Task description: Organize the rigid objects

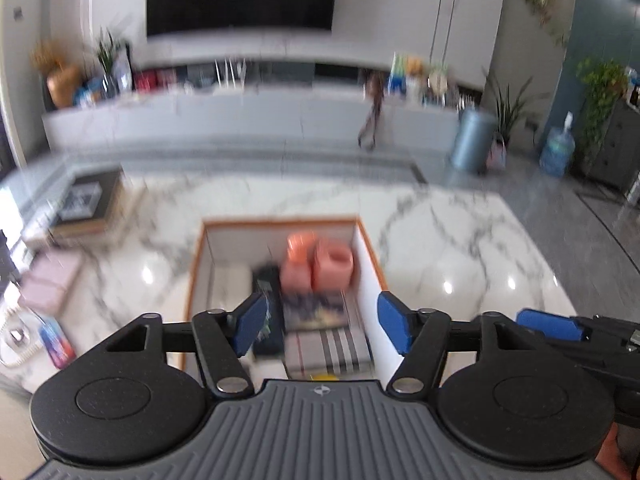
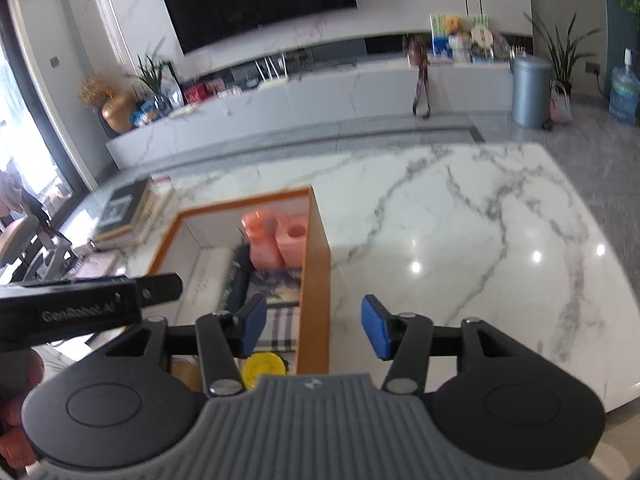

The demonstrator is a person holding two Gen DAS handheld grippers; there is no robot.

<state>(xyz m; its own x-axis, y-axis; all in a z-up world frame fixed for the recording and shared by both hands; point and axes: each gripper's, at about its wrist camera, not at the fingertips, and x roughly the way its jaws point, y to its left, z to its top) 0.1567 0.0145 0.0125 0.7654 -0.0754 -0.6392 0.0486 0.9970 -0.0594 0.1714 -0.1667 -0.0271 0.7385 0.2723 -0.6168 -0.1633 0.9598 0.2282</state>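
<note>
Both grippers are hovering above an open, orange-rimmed box [image 1: 370, 240] resting on a marble table [image 1: 460, 248]. The left gripper [image 1: 322, 322] is spreading its blue pads wide with nothing between them, and the box's contents are lying just ahead of and below it. The right gripper [image 2: 314, 328] is also standing spread and holding nothing, with the box's right wall passing directly ahead between its pads and most of the box lying to its left.

Inside the box, two pink cylindrical pieces [image 2: 276, 242] are standing at the far end, a dark slim object [image 2: 239, 276] is lying beside a white block [image 2: 208, 276], a printed flat item [image 1: 314, 310] and a striped one [image 1: 326, 350] are sitting nearer, and a yellow round thing [image 2: 264, 368] is closest.

Judging by this, the packing seems largely done. A stack of books [image 2: 124, 212] and a pinkish pad [image 1: 48, 280] are lying outside the box, far to the left of both grippers; whether they belong to the task cannot be told.
</note>
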